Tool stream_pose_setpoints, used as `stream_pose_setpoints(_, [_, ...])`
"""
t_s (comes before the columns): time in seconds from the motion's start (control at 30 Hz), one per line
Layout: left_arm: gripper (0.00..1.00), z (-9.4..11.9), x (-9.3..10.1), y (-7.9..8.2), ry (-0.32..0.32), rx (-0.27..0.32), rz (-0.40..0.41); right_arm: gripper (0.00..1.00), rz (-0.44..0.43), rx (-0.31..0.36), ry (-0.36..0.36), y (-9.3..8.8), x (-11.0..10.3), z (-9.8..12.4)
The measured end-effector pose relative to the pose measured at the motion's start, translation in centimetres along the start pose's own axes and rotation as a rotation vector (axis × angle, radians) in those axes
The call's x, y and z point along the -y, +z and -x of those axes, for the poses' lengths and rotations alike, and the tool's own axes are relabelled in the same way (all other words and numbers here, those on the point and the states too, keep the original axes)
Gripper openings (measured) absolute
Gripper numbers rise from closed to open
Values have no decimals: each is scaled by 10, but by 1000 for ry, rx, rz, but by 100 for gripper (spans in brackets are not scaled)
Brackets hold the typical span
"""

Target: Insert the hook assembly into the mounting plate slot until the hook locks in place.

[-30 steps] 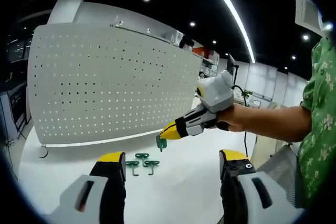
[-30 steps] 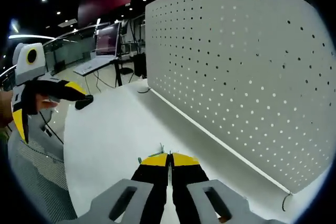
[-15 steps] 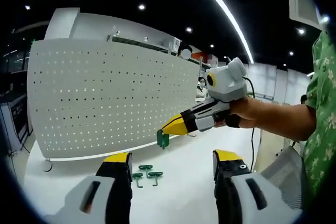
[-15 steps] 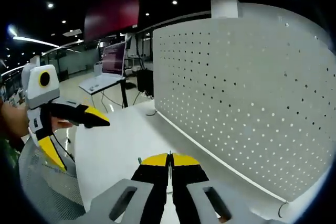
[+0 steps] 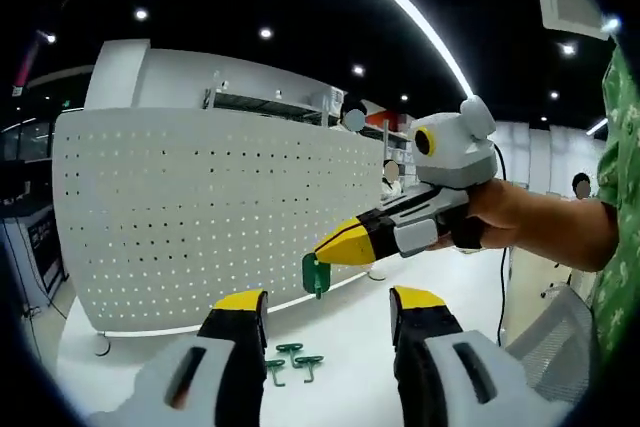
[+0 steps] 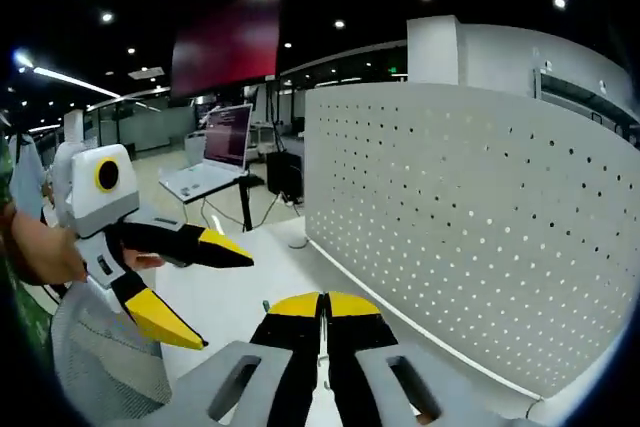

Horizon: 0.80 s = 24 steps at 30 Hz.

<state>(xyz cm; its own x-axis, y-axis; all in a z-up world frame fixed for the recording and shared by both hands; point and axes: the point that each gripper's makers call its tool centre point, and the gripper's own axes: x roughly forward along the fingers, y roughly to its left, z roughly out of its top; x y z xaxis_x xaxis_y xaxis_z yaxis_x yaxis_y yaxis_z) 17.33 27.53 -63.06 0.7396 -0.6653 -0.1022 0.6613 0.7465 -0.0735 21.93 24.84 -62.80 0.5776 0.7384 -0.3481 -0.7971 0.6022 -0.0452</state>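
Right claw (image 5: 322, 255) pressed together, pinching a green hook (image 5: 315, 274) that hangs down from its yellow tips, seen in left gripper view. Hook sits up in the air, in front of the white pegboard (image 5: 200, 207) and apart from it; cannot tell how near. In right gripper view the right claw (image 6: 322, 299) shows its yellow tips closed tight, a sliver of green at the tip, pegboard (image 6: 480, 237) ahead and to its right.

Left claw (image 5: 327, 302) spread wide, nothing between its jaws. Three more green hooks (image 5: 290, 359) lie on the white table (image 5: 340, 347) just ahead of it, between its jaws in view, below the held hook. In right gripper view the left claw (image 6: 215, 292) also stands spread, off to the left of the right claw.

A person's hand (image 5: 490, 217) grips the right gripper.
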Motion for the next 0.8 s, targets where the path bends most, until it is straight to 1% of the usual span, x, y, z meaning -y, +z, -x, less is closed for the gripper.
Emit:
stream_pose_setpoints(0.27, [45, -9, 3, 7, 7, 9, -41, 0, 0, 25, 9, 12, -8, 5])
stream_pose_setpoints(0.43, [35, -12, 2, 13, 28, 33, -75, 0, -1, 35, 14, 17, -13, 7])
stream_pose_setpoints(0.8, [27, -15, 4, 18, 34, 54, -87, 0, 2, 49, 22, 24, -20, 12])
